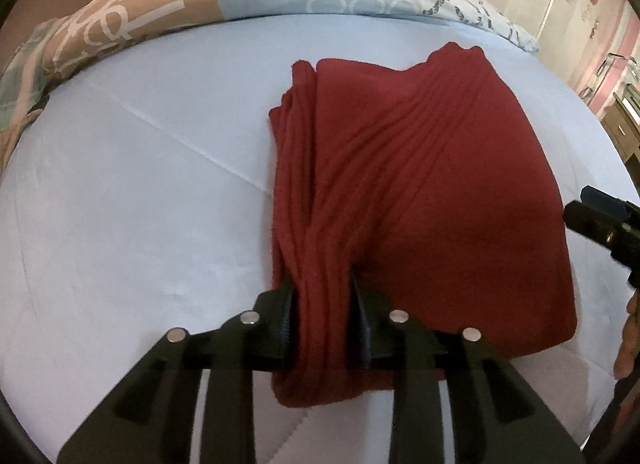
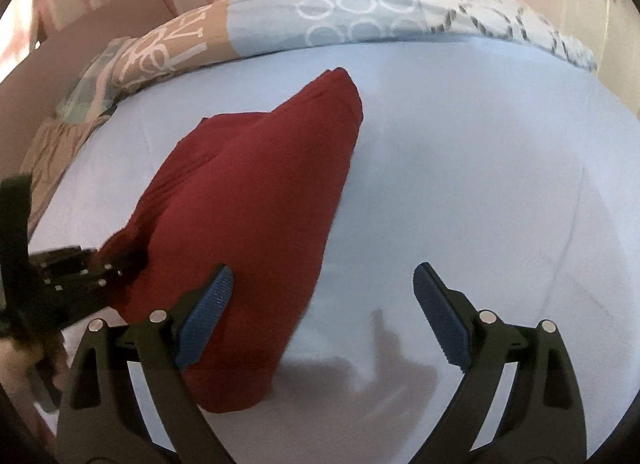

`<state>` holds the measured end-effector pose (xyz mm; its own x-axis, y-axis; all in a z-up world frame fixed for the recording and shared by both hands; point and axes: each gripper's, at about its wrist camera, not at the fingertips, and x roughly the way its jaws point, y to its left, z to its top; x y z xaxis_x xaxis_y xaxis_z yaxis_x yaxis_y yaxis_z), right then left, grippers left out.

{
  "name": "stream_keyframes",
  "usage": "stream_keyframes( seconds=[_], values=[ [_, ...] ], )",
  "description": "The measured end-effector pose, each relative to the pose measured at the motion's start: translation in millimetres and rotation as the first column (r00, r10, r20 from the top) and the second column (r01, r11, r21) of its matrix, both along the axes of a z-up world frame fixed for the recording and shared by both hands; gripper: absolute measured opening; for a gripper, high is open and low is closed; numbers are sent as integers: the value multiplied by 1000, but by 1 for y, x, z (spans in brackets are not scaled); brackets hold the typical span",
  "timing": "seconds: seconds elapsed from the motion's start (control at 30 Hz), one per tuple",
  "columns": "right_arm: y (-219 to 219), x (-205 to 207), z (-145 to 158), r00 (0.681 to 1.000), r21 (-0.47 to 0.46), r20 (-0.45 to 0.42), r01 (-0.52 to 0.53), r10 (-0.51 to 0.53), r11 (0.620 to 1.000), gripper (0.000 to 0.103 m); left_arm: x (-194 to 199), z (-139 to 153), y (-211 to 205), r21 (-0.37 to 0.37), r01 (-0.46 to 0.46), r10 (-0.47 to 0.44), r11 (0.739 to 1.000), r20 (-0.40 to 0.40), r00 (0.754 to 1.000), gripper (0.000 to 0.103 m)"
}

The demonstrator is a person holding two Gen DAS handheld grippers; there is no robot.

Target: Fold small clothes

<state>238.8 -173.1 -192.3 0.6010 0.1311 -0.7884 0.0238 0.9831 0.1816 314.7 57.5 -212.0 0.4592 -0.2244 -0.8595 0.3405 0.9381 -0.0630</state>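
The red garment [image 1: 420, 192] lies on the pale blue bed [image 1: 120, 204], already folded into layers; the left gripper [image 1: 322, 328] has its jaws clenched on the bunched near edge; the right gripper [image 2: 322, 316] hovers beside it, jaws released; I judge the fold nearly finished; next, left should let go gently.

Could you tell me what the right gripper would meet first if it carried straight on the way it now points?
Probably the light blue bedsheet. The right gripper is open and empty, and bare sheet fills the gap ahead; the red garment lies just left of that line, near the left finger. Depth is uncertain.
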Motion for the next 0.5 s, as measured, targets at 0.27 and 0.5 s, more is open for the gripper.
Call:
stream_keyframes(
  seconds=[0.27,0.5],
  values=[
    [6,3,14,999,33,-12,30,-30,999,96,-7,4,11,47,-31,29,998,46,999,66],
    [22,-2,21,999,-11,21,28,-27,1000,96,-16,11,11,107,-34,22,994,106,994,79]
  ],
)
